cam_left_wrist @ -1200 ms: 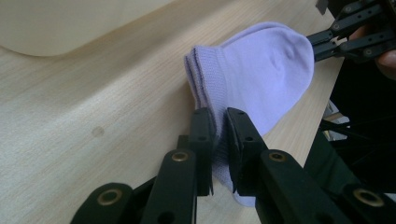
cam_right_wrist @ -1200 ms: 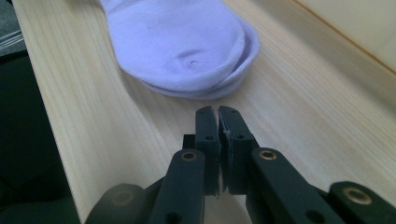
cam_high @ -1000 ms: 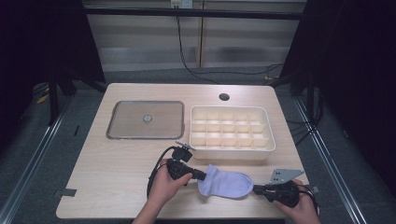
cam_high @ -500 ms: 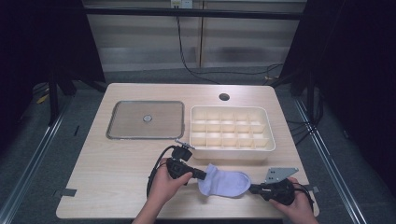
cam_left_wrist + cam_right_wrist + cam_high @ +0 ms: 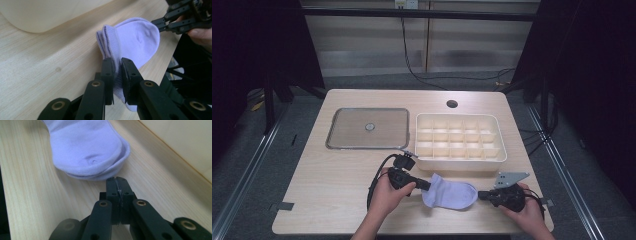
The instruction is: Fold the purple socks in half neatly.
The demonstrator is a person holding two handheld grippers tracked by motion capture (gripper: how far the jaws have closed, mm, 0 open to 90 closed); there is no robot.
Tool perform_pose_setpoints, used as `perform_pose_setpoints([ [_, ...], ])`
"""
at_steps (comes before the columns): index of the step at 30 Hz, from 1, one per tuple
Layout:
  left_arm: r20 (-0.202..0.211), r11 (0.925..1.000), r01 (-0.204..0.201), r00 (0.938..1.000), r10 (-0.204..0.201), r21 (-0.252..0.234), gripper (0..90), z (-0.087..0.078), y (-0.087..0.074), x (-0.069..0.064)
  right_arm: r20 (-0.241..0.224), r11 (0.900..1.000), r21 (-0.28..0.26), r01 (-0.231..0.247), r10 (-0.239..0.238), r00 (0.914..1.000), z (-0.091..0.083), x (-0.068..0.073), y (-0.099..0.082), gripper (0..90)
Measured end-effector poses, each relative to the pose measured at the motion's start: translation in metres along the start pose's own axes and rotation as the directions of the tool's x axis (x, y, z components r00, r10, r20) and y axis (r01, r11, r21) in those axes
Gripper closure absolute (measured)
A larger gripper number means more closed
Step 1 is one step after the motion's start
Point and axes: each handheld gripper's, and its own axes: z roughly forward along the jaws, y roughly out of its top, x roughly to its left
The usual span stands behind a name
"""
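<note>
The pale lilac sock (image 5: 450,194) lies doubled over at the table's (image 5: 337,180) six o'clock edge, so the folding looks mostly done and stowing remains. The left gripper (image 5: 116,65) is clenched on its cuff end, while the right gripper (image 5: 117,185), pressed together on nothing, sits just off the toe at three o'clock. At twelve o'clock from the sock, the divided cream organizer box (image 5: 458,141) holds nothing, its lid (image 5: 368,128) flat at its nine o'clock.

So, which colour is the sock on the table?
Pale lilac sock, plain, with no pattern; it shows best in the left gripper view.

Sock (image 5: 450,194) before divided box (image 5: 459,137), lid (image 5: 368,128) leftward
</note>
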Motion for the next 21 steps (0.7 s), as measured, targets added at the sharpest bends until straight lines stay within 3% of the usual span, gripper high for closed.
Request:
perform_pose_setpoints([
  [1,-0.004,0.9999,0.008,1.0,-0.008,-0.007,80.9,0.0,0.0,-0.001,-0.001,1.0,0.002,0.007,-0.007,1.0,0.001,0.0,0.002,89.3],
  [2,-0.003,0.9999,-0.013,0.9999,0.013,0.01,80.8,-0.001,0.0,0.0,-0.005,0.9999,0.003,0.016,-0.016,0.9999,0.003,0.001,0.003,89.3],
  [6,-0.007,1.0,0.008,0.9999,-0.008,-0.006,80.9,-0.004,-0.002,0.0,-0.027,0.999,0.006,0.044,-0.044,0.9987,0.009,0.002,0.009,89.3],
  [14,-0.016,0.9995,0.024,0.9996,-0.025,-0.02,80.8,-0.011,-0.004,0.0,-0.042,0.9978,0.008,0.066,-0.065,0.997,0.015,0.003,0.016,88.9],
  [21,-0.024,0.9998,0.015,0.9996,-0.016,-0.015,80.8,-0.012,-0.002,-0.001,-0.048,0.9974,0.007,0.072,-0.071,0.9963,0.018,0.006,0.019,89.0],
])
